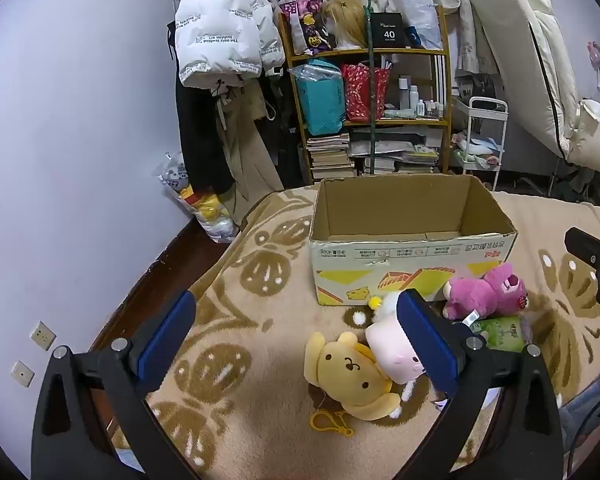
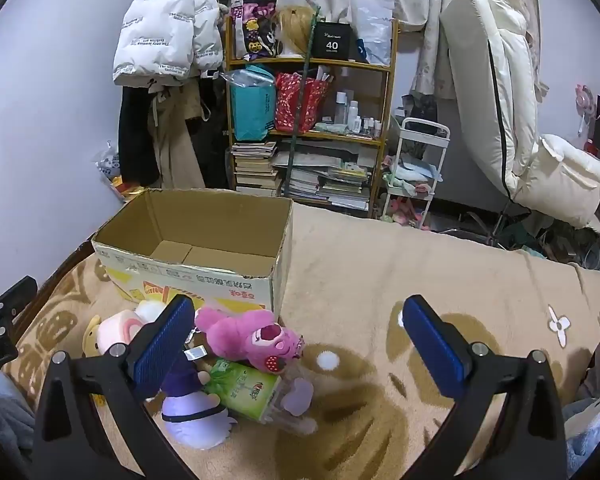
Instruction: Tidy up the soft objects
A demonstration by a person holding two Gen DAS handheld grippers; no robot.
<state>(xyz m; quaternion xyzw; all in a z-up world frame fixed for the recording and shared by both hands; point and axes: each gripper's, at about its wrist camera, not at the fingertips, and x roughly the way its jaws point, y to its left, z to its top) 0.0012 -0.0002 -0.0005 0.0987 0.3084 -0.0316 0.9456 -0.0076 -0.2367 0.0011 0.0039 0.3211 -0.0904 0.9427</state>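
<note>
Both tools spread wide and empty above a blanket-covered bed (image 2: 380, 280): the left tool (image 1: 296, 332) near a yellow plush (image 1: 352, 372), the right tool (image 2: 298, 336) beside a pink bear (image 2: 252, 334). The cardboard box (image 1: 412, 256) stands empty just behind. Packed close, the toys risk a 2-item grab or snagged keychain.

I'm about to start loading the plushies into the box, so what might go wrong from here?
1. The toys lie bunched: the pink bear rests on the green tissue pack, so a grab may drag both.
2. The yellow dog touches the pink roll plush; the open left hand-held gripper might pinch two.
3. The heap crowds the box wall, so lifting may snag its rim.
</note>
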